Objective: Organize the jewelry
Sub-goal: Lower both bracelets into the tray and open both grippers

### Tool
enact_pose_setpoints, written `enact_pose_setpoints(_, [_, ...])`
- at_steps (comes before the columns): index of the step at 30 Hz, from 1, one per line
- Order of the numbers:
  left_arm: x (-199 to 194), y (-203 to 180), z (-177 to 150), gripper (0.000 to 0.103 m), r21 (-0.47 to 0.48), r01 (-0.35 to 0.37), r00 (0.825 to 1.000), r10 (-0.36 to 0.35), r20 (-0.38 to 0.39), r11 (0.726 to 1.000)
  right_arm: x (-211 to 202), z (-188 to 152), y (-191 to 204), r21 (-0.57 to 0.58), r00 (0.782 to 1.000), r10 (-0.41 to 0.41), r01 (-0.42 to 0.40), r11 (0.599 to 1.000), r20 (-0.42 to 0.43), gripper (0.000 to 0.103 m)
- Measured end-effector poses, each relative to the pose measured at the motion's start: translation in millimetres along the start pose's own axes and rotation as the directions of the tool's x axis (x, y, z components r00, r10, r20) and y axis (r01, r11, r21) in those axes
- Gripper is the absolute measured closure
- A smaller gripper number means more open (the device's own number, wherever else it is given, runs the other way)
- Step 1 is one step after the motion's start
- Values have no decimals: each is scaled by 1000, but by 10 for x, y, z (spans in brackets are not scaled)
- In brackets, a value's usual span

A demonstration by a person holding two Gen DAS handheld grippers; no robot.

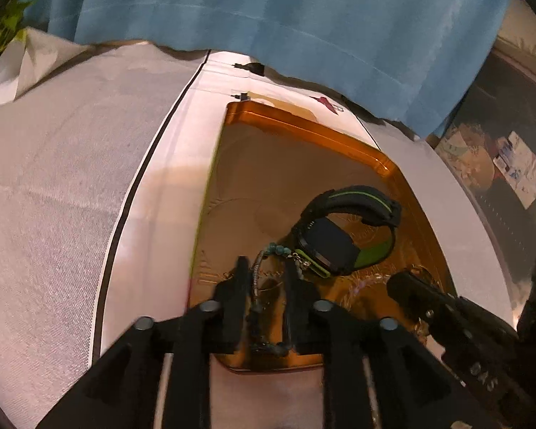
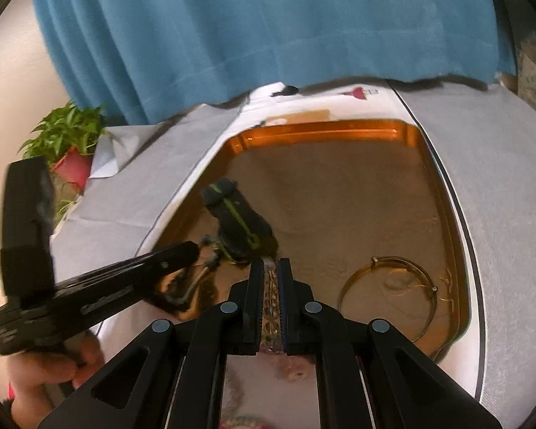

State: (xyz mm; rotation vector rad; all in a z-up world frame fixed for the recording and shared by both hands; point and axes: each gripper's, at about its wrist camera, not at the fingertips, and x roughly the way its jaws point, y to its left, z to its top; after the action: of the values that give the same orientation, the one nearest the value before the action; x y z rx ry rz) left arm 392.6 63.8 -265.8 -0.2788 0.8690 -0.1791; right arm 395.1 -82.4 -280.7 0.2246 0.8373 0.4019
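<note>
Left claw (image 1: 266,268), part-open, straddles the beaded bracelet (image 1: 278,249) lying lengthwise between its fingers on the tray (image 1: 303,127); right claw (image 2: 271,268) clamps a glittering chain (image 2: 271,307) just beside.

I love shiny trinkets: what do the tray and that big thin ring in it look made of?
The tray looks like polished metal or glossy plastic in copper-orange: its rim gleams and mirrors light. The thin ring looks like gold-toned metal wire, slender with small clasp-like joints.

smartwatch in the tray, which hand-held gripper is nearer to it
Left. The left hand-held gripper sits just beside the smartwatch, over a beaded bracelet; the right hand-held gripper is farther.
</note>
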Motion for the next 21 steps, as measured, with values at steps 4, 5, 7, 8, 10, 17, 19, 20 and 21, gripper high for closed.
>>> enact_pose_setpoints(4, [-12, -12, -4, 75, 23, -18, 1000, 18, -2, 1000, 37, 2, -116, 52, 999, -2, 4, 999, -34, 91])
enact_pose_setpoints(5, [-16, -10, -5, 74, 22, -21, 1000, 21, -2, 1000, 43, -3, -125, 56, 999, -1, 4, 998, -42, 85])
enact_pose_setpoints(7, [-25, -28, -6, 70, 34, -37, 999, 37, -1, 999, 29, -15, -135, 58, 999, -3, 5, 998, -44, 73])
enact_pose_setpoints(8, [-26, -37, -6, 68, 38, -40, 999, 40, -1, 999, 15, -22, -130, 55, 999, -4, 6, 998, -40, 61])
enact_pose_setpoints(10, [-33, -50, -2, 64, 42, -40, 999, 40, -1, 998, 12, -28, -97, 46, 999, 5, -3, 999, -47, 41])
enact_pose_setpoints(17, [-172, 43, 57, 48, 13, -11, 999, 11, 37, 1000, -67, -98, 71, -59, 999, -15, 14, 998, -31, 25])
enact_pose_setpoints(19, [-228, 112, 65, 47, -17, 32, 998, -31, 48, 999, -91, -124, 67, -72, 999, -22, 20, 997, -30, 25])
enact_pose_setpoints(20, [-252, 125, 68, 46, -21, 33, 998, -32, 55, 999, -104, -134, 54, -76, 999, -31, 28, 997, -29, 25])
enact_pose_setpoints(21, [-284, 142, 69, 45, -24, 11, 998, -9, 66, 1000, -112, -140, 43, -78, 999, -36, 34, 996, -29, 25])
